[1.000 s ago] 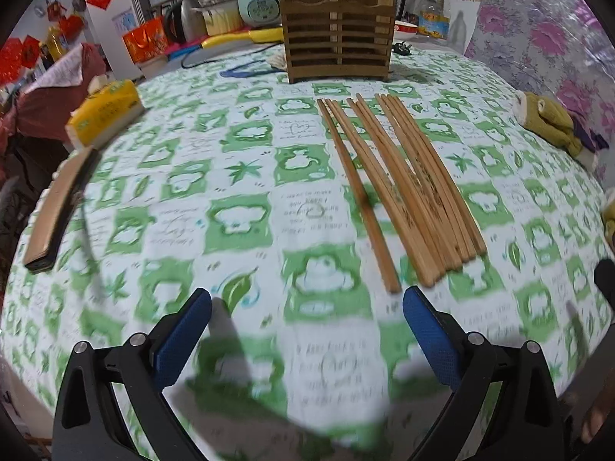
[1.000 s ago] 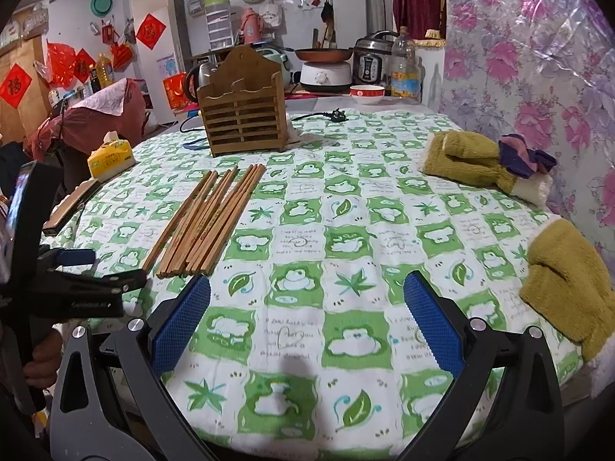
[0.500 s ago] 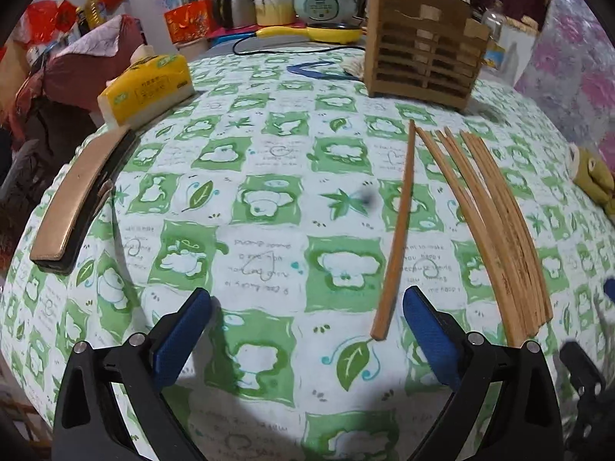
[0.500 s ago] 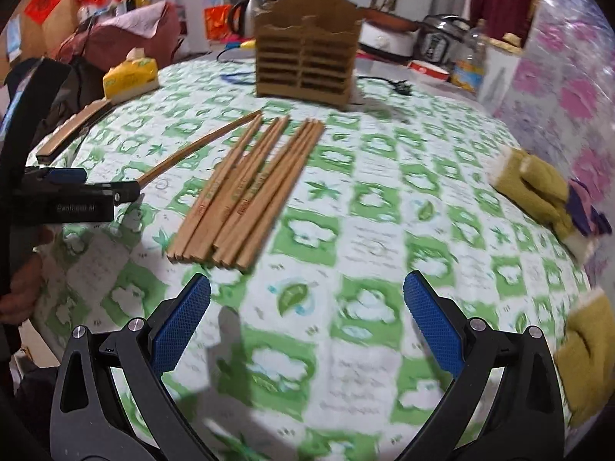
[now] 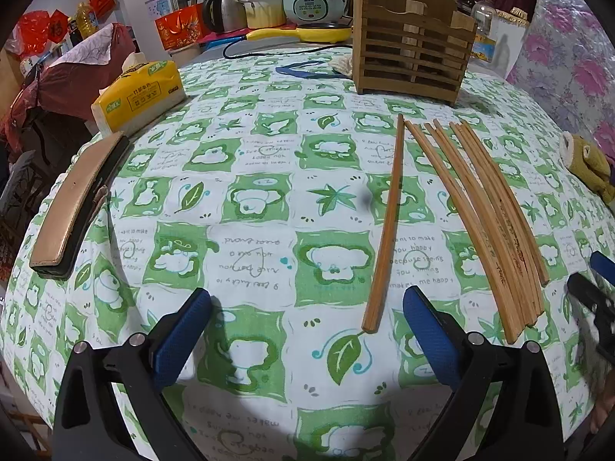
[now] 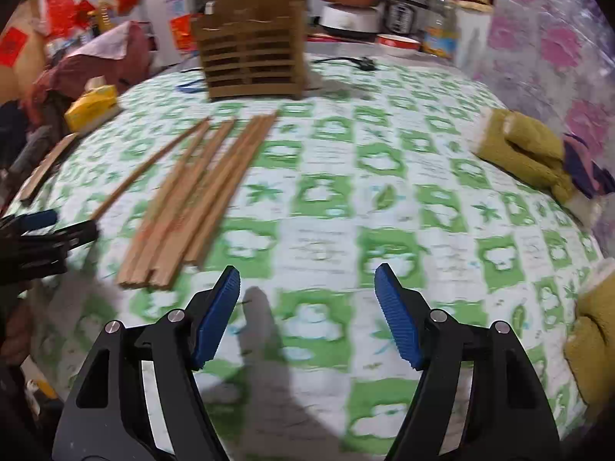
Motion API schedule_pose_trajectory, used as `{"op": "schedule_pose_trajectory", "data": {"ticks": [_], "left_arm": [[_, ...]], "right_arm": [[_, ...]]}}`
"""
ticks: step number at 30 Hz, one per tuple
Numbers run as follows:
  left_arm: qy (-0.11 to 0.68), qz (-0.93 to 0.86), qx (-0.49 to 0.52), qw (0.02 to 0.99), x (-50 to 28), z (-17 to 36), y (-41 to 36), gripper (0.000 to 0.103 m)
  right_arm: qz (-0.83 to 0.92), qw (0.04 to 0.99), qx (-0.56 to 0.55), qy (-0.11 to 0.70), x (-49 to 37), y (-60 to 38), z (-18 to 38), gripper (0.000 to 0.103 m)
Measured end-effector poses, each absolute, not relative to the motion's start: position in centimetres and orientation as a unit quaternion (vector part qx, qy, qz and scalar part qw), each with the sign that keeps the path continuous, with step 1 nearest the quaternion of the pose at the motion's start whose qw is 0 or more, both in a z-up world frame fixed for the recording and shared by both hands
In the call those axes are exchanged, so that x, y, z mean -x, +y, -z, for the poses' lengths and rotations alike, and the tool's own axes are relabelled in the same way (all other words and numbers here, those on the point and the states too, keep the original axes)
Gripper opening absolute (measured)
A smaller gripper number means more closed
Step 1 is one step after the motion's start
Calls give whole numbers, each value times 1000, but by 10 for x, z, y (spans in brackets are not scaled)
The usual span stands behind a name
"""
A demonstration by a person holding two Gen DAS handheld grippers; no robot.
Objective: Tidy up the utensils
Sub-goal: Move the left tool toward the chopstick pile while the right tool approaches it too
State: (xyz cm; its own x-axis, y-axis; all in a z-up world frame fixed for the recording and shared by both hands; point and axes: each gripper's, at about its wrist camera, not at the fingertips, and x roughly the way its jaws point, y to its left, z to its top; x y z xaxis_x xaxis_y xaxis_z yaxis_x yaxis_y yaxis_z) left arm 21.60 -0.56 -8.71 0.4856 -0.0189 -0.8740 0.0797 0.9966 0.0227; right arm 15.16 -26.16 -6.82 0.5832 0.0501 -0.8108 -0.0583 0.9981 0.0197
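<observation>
Several wooden chopsticks [image 5: 488, 207] lie side by side on the green-and-white tablecloth, and one chopstick [image 5: 386, 226] lies apart to their left. A slatted wooden utensil holder [image 5: 411, 53] stands upright at the far side. My left gripper [image 5: 307, 330] is open and empty, low over the cloth, with the single chopstick's near end just inside its right finger. My right gripper [image 6: 307, 307] is open and empty, to the right of the chopstick bundle [image 6: 200, 196]; the holder [image 6: 253, 57] stands beyond. The left gripper also shows at the left edge of the right wrist view [image 6: 46, 238].
A yellow tissue pack [image 5: 138, 92] and a flat brown case [image 5: 77, 203] lie at the table's left. Mustard gloves [image 6: 526, 150] lie at the right edge. Rice cookers, a kettle and bottles stand behind the table. A black cable [image 6: 346, 62] runs near the holder.
Both grippers have moved closer and lower over the table. The right gripper's jaws have narrowed but stay open. The single chopstick now sits by the left gripper's right finger.
</observation>
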Motion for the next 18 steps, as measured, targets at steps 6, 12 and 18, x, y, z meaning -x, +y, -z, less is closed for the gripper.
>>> {"op": "schedule_pose_trajectory", "data": {"ticks": [6, 12, 18], "left_arm": [[506, 29, -31, 861, -216, 87, -7, 98], [506, 35, -33, 861, -215, 87, -8, 98], [502, 44, -39, 863, -214, 86, -11, 98]], "right_arm": [[-67, 885, 39, 460, -161, -226, 70, 56], [-52, 877, 23, 477, -173, -239, 73, 50], [-35, 890, -7, 455, -167, -265, 67, 50]]}}
